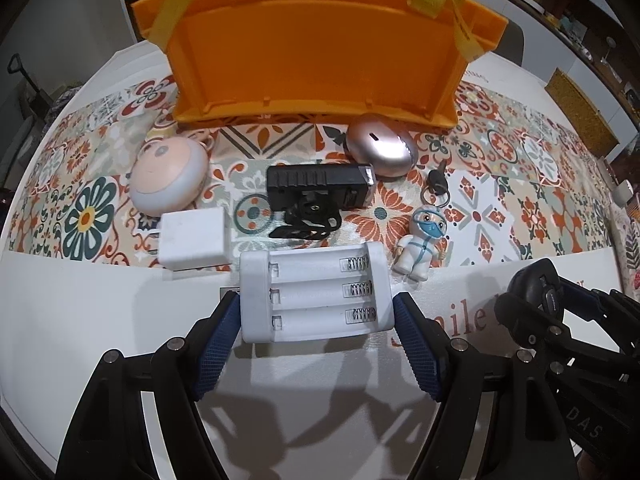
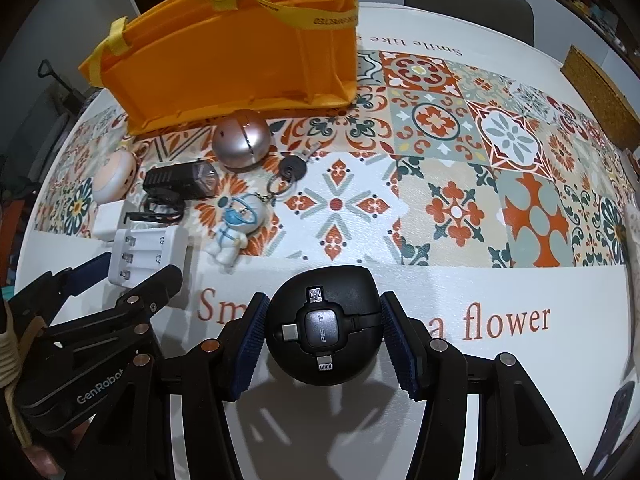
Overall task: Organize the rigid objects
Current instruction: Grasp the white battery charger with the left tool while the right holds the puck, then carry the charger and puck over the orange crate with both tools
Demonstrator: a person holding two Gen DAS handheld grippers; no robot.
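My left gripper is shut on a white three-slot battery charger, its blue pads pressing both short ends over the table's white border. In the right wrist view the same gripper and charger show at the left. My right gripper is shut on a round black multi-plug cable adapter, which the left wrist view shows at its right edge. An orange organizer bag with yellow handles stands open-topped at the back.
On the patterned cloth lie a pink round case, a white cube plug, a black bike light, a rose-metal oval, and a key ringed to a masked figurine. A cork mat sits far right.
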